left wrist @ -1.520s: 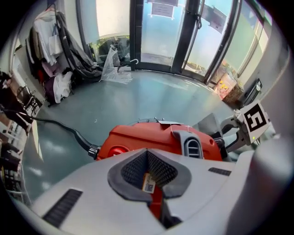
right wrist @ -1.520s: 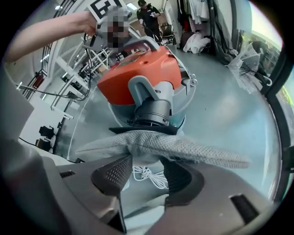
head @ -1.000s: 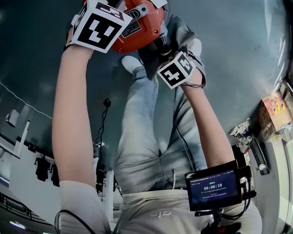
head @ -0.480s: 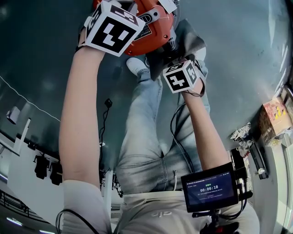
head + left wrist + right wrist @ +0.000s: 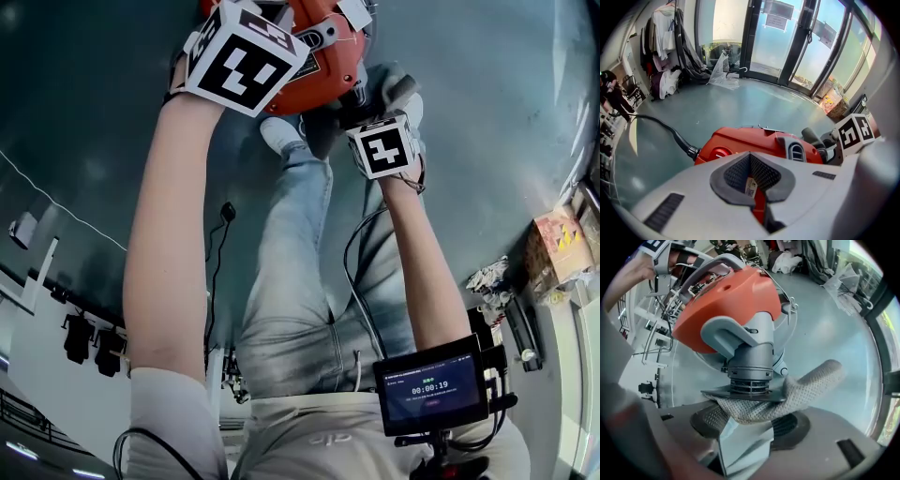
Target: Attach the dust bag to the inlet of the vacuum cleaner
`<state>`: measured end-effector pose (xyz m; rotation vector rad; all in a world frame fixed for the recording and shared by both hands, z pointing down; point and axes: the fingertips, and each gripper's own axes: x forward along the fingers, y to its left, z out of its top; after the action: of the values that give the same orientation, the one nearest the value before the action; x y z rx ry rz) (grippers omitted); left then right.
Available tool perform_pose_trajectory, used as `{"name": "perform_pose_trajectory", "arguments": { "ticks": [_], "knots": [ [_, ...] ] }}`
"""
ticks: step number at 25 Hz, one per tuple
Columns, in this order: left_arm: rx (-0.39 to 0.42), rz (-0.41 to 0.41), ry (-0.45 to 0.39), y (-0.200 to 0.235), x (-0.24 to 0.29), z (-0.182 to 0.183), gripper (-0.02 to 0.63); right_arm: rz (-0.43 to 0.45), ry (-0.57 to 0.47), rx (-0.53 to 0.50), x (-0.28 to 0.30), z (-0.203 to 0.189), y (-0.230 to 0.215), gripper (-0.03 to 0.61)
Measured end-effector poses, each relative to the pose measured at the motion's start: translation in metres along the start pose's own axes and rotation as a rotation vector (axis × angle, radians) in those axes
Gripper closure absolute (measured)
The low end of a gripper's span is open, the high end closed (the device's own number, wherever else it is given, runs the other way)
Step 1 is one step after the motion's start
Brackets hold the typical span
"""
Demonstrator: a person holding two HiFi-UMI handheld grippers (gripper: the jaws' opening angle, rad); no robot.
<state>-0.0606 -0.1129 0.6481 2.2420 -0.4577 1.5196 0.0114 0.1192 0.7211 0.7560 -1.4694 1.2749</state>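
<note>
The right gripper (image 5: pixel 749 425) has just been opening its jaws wide round the loose dust bag (image 5: pixel 806 390), whose flat edge meets the inlet (image 5: pixel 750 373) of the vacuum cleaner (image 5: pixel 726 296), floor (image 5: pixel 825 333) all around; the left gripper (image 5: pixel 751 164) is squeezed shut, maybe nipping something red.

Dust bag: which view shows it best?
Right gripper view: the dust bag, mesh and collar plate, sits close-up under the grey inlet. Head view shows only a grey scrap; left gripper view, nothing clear.
</note>
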Motion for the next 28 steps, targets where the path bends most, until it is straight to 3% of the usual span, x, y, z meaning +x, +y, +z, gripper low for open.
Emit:
{"name": "perform_pose_trajectory", "arguments": {
  "ticks": [4,8,12,17,22,28],
  "knots": [
    [0.014,-0.001,0.003,-0.002,0.001,0.0,0.612,-0.112,-0.031,-0.12,-0.016,0.004,0.002,0.334],
    [-0.02,-0.004,-0.02,-0.002,0.0,0.001,0.612,-0.027,-0.049,-0.044,-0.003,0.006,-0.006,0.326],
    [0.031,-0.001,0.002,-0.005,0.004,-0.005,0.612,0.028,-0.044,0.001,0.002,-0.005,-0.003,0.324],
    [0.026,-0.001,-0.002,-0.002,0.001,-0.001,0.612,-0.077,-0.006,-0.157,0.014,-0.015,-0.005,0.324],
    [0.032,-0.004,-0.023,-0.006,-0.003,0.014,0.612,-0.013,-0.027,0.032,-0.003,-0.003,-0.004,0.324],
    [0.071,0.016,-0.041,-0.036,-0.022,0.056,0.614,-0.012,0.047,0.158,-0.029,-0.015,-0.033,0.313]
  ]
}}
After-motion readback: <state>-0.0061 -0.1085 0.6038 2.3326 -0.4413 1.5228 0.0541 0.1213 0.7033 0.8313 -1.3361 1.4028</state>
